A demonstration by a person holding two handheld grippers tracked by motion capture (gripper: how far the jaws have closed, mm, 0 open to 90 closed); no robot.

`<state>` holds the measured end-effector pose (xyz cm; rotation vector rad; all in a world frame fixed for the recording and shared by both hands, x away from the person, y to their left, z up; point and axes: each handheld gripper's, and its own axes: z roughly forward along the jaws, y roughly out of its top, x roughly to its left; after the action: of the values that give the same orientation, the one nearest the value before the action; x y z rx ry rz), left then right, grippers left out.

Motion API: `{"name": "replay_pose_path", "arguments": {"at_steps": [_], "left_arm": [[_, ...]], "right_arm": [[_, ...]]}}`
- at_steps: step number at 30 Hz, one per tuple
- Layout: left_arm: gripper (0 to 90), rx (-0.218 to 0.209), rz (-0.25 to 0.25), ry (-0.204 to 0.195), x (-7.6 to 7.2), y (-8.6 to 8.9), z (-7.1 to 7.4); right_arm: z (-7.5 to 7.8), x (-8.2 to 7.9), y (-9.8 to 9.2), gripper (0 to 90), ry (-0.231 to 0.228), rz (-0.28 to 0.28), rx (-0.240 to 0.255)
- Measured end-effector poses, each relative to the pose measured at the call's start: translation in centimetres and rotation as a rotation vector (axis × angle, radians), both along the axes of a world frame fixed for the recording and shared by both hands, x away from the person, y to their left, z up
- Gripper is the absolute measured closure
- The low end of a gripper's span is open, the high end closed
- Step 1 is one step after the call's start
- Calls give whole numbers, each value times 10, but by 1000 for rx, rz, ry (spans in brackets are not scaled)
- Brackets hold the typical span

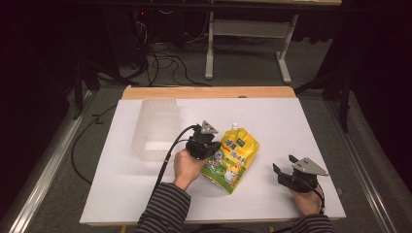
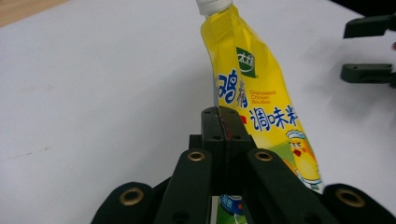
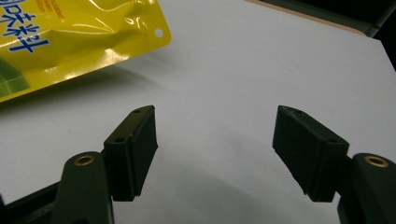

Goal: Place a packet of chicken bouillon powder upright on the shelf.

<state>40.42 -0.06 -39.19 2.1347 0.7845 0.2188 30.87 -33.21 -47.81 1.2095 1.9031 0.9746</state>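
Yellow pouch (image 1: 232,158): lies on the white table top (image 1: 291,126), white cap end pointing away from the person, bottom edge nearest them; the left gripper view shows printed lettering and a cartoon chick on its face (image 2: 261,107).
Left gripper (image 1: 206,145): clenched on the pouch's left edge, the jaws pressed together with the film pinched between them (image 2: 224,128).
Right gripper (image 1: 286,170): released, jaws spread wide with nothing between them (image 3: 215,154); it sits to the right of the pouch, apart from it.
Pouch corner: a bottom corner with a small punched hole shows beyond the right gripper's jaws, raised above its own shadow (image 3: 140,32).
Clear plastic bin (image 1: 155,128): stands to the left of the pouch, beyond the left hand, not touching either.
Cable (image 1: 167,158): black, trails from the left gripper past the near corner of the bin, on the side away from the pouch.
Obstructions: table surface between the pouch and the right gripper is bare; the bin is the nearest thing on the pouch's left.
Surroundings: a grey frame stand (image 1: 252,29) and loose cables (image 1: 160,60) lie on the floor beyond the pouch's cap end, off the table.
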Motion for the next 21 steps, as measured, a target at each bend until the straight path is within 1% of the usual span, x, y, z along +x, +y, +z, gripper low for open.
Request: {"name": "replay_pose_path", "arguments": {"at_steps": [2,3,4,5,6,7,8,13,14,15,16,17,21], "left_arm": [[900,-7,2,-6,-1,1,3],[900,-21,0,-18,-3,3,9],[900,-21,0,-18,-3,3,9],[900,-28,0,-36,-5,6,16],[900,-28,0,-36,-5,6,16],[900,-23,2,-55,-6,6,22],[900,-24,4,-61,-5,6,24],[900,-33,5,-81,-5,9,34],[900,-33,5,-81,-5,9,34],[900,-42,5,-87,-5,10,38],[900,-42,5,-87,-5,10,38],[900,-45,9,-97,-6,12,42],[900,-53,26,-114,-5,18,48]], "right_arm": [[0,0,0,313,1,0,1],[0,0,0,313,3,1,1],[0,0,0,313,3,1,1],[0,0,0,313,3,1,0],[0,0,0,313,3,1,0],[0,0,0,312,4,-1,0],[0,0,0,313,4,0,-1],[0,0,0,312,-1,0,1],[0,0,-1,312,-1,0,2],[0,0,-1,312,-1,1,2],[0,0,0,312,2,-1,4],[0,0,0,312,2,-1,1],[0,0,0,312,1,-3,5]]}}
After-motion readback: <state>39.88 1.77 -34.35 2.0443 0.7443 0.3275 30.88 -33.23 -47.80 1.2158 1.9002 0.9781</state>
